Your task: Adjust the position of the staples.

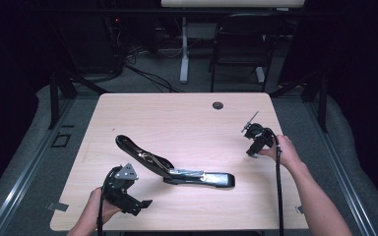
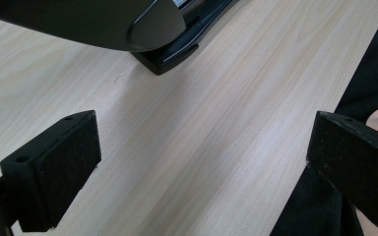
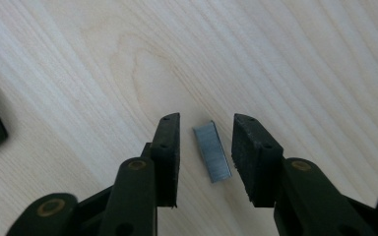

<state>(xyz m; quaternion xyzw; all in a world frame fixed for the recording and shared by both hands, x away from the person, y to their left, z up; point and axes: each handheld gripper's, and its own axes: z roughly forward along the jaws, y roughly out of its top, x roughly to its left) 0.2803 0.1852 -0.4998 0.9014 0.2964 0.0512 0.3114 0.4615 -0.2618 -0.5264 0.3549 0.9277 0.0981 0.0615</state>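
The right claw (image 3: 204,160), spread and straddling the staple strip (image 3: 211,151) untouched, could nudge it toward twelve o'clock or snap it, while the left claw (image 2: 202,172) is spread empty.

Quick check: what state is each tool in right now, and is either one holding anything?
Left tool: open, holding nothing, near the stapler.
Right tool: open, staple strip between its jaws, not gripped.

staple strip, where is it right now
In the right gripper view the staple strip lies flat on the table between the right gripper's open jaws, touching neither pad; the opened stapler sits mid-table.
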